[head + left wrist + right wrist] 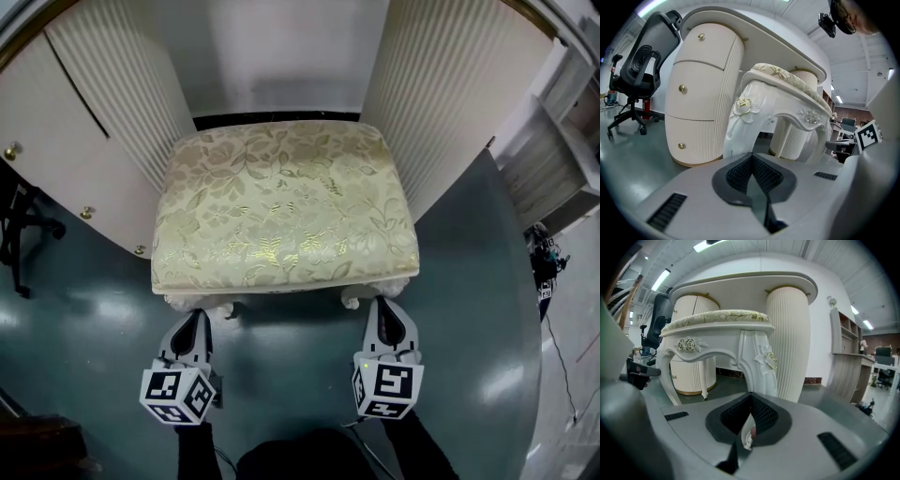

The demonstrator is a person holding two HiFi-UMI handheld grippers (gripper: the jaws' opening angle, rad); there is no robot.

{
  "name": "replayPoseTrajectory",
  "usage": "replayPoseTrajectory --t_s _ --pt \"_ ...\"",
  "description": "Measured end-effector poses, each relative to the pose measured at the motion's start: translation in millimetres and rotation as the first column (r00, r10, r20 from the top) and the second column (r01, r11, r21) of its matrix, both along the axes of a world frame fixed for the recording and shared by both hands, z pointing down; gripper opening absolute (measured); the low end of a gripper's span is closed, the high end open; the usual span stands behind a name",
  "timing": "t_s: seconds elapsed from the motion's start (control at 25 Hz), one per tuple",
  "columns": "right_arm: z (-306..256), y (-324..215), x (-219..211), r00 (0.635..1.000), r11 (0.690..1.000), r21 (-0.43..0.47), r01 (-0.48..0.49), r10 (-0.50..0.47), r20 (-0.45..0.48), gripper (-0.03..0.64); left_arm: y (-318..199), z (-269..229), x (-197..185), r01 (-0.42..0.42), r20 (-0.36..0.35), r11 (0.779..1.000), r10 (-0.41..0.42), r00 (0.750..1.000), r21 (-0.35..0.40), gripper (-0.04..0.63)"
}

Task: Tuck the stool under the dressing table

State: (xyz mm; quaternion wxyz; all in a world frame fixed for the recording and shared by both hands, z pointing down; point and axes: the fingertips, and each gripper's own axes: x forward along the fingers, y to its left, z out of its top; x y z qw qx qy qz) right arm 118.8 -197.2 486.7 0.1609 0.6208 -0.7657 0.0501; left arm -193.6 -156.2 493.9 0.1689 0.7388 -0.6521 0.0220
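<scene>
Glossy grey-green floor — white wall, office chair.

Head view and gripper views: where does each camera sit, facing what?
Head view: on the person's head, steeply down onto the stool; left gripper, right gripper, sleeves show.
Left gripper view: low by the floor, facing the stool's near left leg; own jaws show.
Right gripper view: likewise, facing the near right leg; own jaws show.
All three share the stool and dressing table.
</scene>
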Motion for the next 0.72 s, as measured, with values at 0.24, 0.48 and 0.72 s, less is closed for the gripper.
replayPoseTrajectory --t_s 0.24,0.48,0.72 --pt "0.6 -3.3 1.0 1.0 1.0 0.007 -0.015 0.015 0.005 0.003 -0.6 0.8 1.5 0.008 0.023 1.0 -0.009 1.0 0.021 0.008" --pt "3.1 -8.0 1.7 0.999 0.999 0.021 -0.037 0.037 0.004 0.003 -1.0 3.8 3.1 0.038 0.053 0.999 -0.04 0.998 0.035 0.008" --pt "1.4 -3.9 -4.1 0.998 1.0 0.019 0.007 -0.008 0.067 0.003 2.6 1.5 4.7 0.123 0.074 0.99 -0.129 0.989 0.07 0.008"
